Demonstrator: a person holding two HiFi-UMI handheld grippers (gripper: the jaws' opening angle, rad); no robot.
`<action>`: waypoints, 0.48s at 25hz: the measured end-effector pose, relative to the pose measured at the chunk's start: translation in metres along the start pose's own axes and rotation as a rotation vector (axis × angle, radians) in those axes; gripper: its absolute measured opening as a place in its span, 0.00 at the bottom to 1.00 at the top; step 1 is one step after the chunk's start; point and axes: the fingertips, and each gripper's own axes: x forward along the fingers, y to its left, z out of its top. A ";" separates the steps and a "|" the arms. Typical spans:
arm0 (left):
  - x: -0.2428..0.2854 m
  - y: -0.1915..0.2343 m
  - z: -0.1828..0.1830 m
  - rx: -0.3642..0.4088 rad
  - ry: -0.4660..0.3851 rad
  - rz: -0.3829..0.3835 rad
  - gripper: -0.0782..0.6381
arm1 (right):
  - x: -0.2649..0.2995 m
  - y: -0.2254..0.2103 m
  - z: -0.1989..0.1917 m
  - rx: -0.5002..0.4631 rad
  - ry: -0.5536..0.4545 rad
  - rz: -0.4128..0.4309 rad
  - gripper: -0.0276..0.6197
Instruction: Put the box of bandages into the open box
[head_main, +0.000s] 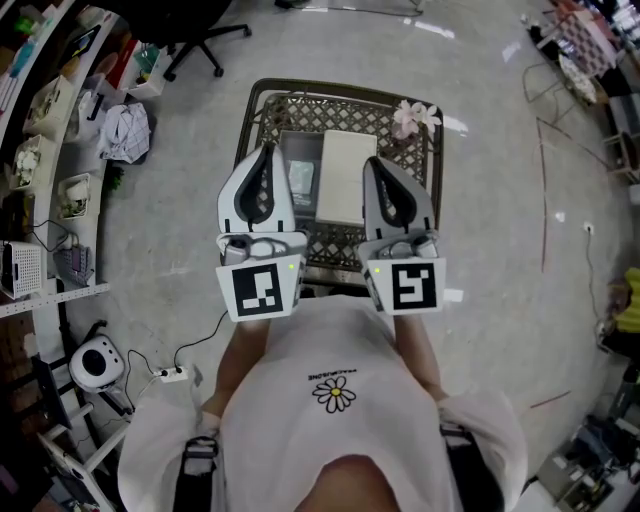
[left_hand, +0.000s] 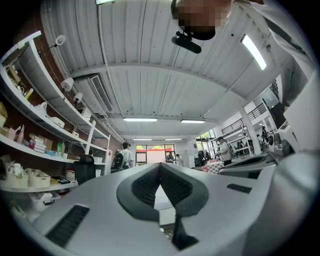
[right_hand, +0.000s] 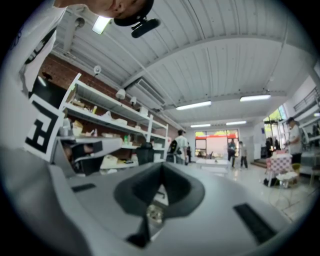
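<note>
Over a lattice table (head_main: 330, 112) on grey floor (head_main: 480, 200), left tongs (head_main: 265, 152) and right tongs (head_main: 373, 162) hang closed, empty.

Two grippers counted: left gripper (head_main: 264, 150), right gripper (head_main: 372, 161). One wicker table (head_main: 262, 100) noted. Two boxes recorded on it: one large white box (head_main: 345, 177), one small pale box (head_main: 301, 182). One pink flower sprig (head_main: 414, 117) logged. One office chair (head_main: 195, 40) seen.

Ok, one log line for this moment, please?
stage: not started | left gripper: shut, empty | right gripper: shut, empty | both held above table | white box: on table, untouched
</note>
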 end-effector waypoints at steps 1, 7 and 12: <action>0.000 0.000 0.000 -0.002 0.000 0.001 0.14 | 0.000 -0.001 -0.001 -0.001 0.002 -0.002 0.09; 0.001 0.001 -0.001 -0.006 0.005 0.000 0.14 | -0.001 -0.002 -0.001 -0.007 0.007 -0.010 0.09; 0.001 0.003 -0.004 -0.007 0.022 0.003 0.14 | -0.001 -0.002 0.000 -0.005 0.011 -0.013 0.09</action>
